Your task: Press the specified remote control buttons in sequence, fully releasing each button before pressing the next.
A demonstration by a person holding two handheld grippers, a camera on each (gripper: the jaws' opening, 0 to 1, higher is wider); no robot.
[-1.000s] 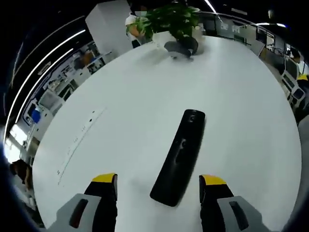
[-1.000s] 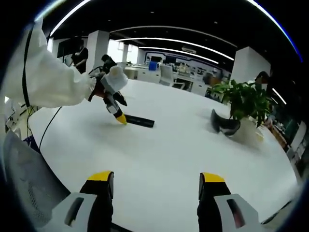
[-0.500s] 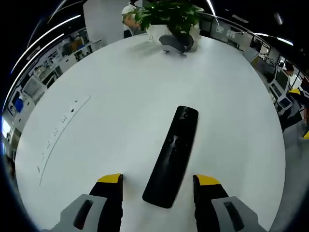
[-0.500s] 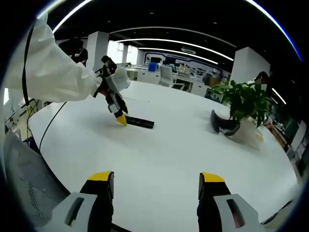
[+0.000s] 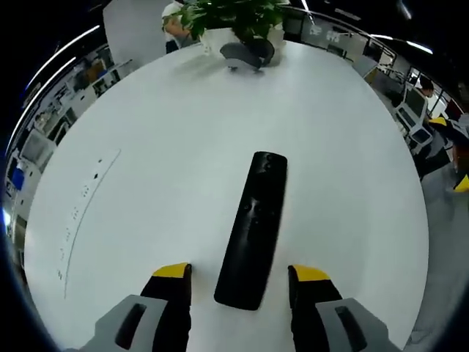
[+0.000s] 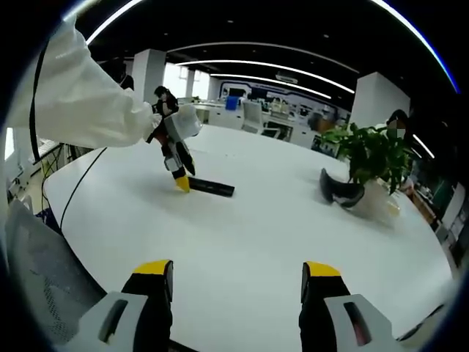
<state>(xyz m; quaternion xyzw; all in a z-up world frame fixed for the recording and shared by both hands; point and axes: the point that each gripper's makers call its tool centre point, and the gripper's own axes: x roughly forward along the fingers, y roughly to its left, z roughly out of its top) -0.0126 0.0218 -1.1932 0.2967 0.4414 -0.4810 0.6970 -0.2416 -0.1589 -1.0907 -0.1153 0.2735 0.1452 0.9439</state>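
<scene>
Tongs of the left gripper (image 5: 238,273) stand wide apart, straddling the near end of the black remote control (image 5: 251,228), which lies flat on the white table (image 5: 161,154) with its long axis running straight away from the jaws toward the potted plant (image 5: 233,16). Far nearer than the right gripper (image 6: 237,273), whose jaws also gape and hold nothing well back across the table, the left one tilts steeply down over the remote from a white sleeve (image 6: 80,103).
</scene>
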